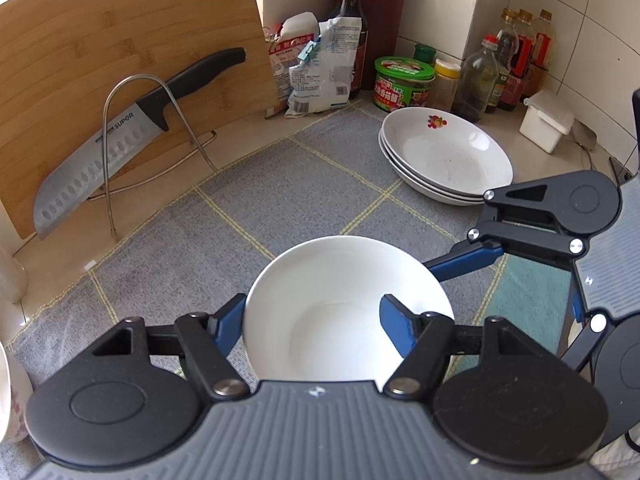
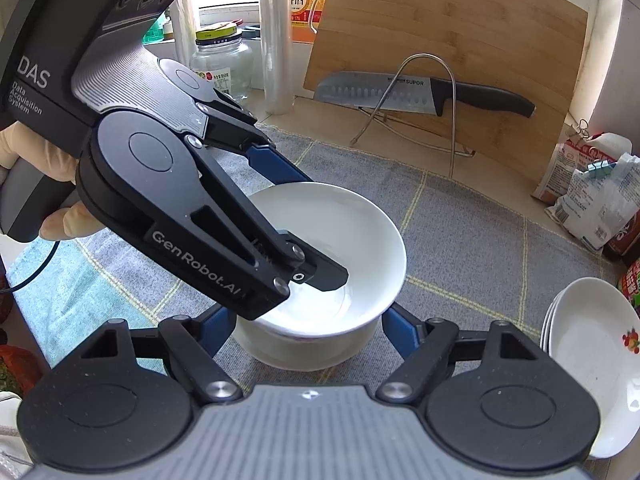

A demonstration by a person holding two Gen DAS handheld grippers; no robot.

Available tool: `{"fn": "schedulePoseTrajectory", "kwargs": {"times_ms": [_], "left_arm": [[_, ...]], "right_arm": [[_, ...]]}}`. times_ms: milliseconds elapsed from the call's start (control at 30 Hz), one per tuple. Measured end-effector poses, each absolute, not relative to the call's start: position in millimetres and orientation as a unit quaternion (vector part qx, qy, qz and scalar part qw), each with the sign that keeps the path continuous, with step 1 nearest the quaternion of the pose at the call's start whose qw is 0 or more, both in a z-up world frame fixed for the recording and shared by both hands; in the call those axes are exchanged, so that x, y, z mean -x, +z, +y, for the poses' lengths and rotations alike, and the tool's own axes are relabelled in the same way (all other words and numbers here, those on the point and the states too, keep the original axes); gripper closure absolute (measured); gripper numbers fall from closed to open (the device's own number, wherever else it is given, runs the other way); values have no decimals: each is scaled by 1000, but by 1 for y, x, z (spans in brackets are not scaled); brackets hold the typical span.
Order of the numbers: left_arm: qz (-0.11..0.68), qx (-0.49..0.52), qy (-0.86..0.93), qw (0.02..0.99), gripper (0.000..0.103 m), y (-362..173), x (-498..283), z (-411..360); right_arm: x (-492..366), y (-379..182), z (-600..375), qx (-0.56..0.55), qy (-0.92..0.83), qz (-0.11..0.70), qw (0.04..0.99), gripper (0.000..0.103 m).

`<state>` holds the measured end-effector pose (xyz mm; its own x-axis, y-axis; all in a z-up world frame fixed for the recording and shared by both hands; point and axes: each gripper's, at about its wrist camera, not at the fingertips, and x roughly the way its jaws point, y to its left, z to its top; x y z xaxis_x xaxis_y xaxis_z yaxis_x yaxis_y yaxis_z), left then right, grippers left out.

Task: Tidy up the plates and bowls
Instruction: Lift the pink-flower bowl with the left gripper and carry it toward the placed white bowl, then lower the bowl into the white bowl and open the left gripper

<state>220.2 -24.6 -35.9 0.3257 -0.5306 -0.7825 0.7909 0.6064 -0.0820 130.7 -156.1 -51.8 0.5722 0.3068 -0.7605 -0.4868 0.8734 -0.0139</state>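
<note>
A white bowl [image 1: 340, 280] [image 2: 360, 232] sits nested in a second white bowl [image 2: 312, 346] on the grey checked cloth [image 1: 280, 184]. My left gripper [image 1: 312, 312] [image 2: 310, 230] straddles the upper bowl's wall. One finger is outside the rim and the other stands in the middle of the bowl, clear of the wall, so it is open. My right gripper [image 2: 306, 326] is shut on the lower bowl, a blue finger against each side. One of its fingers [image 1: 464, 259] shows in the left wrist view, reaching under the upper bowl's right rim. A stack of white plates [image 1: 448, 156] [image 2: 592, 360] lies to the right.
A knife [image 1: 100, 152] rests on a wire stand against a leaning bamboo cutting board [image 1: 120, 40]. Sauce bottles [image 1: 516, 60], a green-lidded jar [image 1: 402, 84], bags [image 1: 320, 68] and a white box [image 1: 546, 120] line the back wall. A teal cloth [image 1: 528, 292] lies beside the grey one.
</note>
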Motion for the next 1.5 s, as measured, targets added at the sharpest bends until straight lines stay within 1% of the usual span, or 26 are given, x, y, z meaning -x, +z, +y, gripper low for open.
{"fn": "schedulePoseTrajectory", "kwargs": {"times_ms": [1233,1300,1333,1367,1400,1500], "left_arm": [[421,-142,-428,787,33,-49,-222,-19],[420,-139,-429,788,31,-50,-222,-18],[419,-137,-429,788,31,-50,-222,-17],[418,-134,-429,789,29,-49,-221,-16],[416,-130,-428,791,25,-48,-221,-14],[405,-124,-423,801,23,-44,-219,-7]], "right_arm": [[-135,-65,-156,124,234,420,868,19],[-135,-67,-156,125,234,422,867,18],[-134,-67,-155,129,232,419,868,12],[-133,-66,-155,131,231,414,871,5],[-132,-63,-156,127,232,408,874,2],[-131,-56,-162,106,245,399,877,1]]}}
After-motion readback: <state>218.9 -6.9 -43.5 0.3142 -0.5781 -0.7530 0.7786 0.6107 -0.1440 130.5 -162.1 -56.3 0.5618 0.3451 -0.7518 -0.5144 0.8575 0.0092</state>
